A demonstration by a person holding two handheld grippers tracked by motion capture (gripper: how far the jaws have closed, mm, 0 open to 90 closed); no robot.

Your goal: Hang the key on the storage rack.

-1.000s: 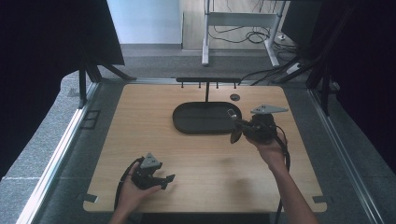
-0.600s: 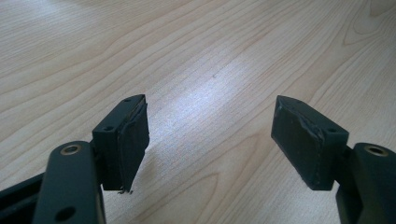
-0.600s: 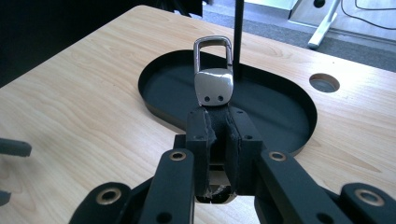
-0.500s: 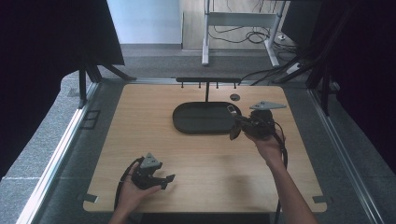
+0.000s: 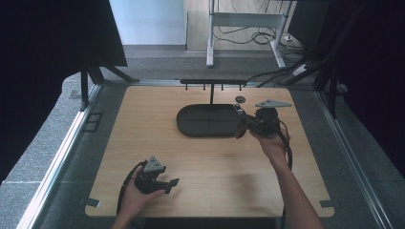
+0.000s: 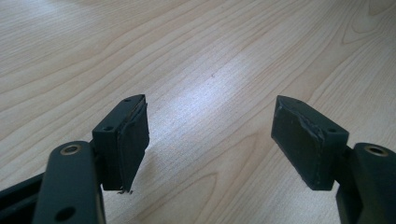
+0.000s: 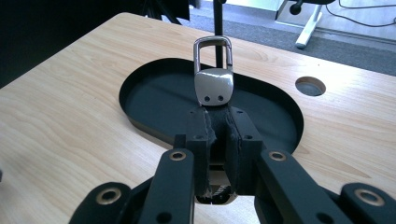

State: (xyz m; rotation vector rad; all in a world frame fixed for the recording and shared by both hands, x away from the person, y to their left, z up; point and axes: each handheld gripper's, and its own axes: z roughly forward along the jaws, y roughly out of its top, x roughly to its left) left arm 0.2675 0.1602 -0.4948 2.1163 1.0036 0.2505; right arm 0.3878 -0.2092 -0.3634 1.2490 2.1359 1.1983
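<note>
My right gripper (image 7: 218, 116) is shut on the dark strap of a key fob whose silver metal clasp (image 7: 213, 86) and loop stick out past the fingertips. It hovers over the right end of a black oval tray (image 7: 159, 93). In the high view the right gripper (image 5: 239, 123) sits at the tray's (image 5: 191, 129) right end, pointing left. The left gripper (image 5: 172, 183) rests near the table's front edge, held by a hand. In the left gripper view the left gripper (image 6: 210, 135) stands open, with bare wood between the pads.
A black rack with small hooks (image 5: 212, 82) stands on a post behind the tray. A round hole (image 5: 240, 99) lies in the wooden tabletop (image 5: 143, 143) right of the post. Cables and metal frame legs are on the floor beyond the table.
The right gripper has shifted slightly toward the table's far side, still holding the fob. The left hand and its gripper have stayed put.
</note>
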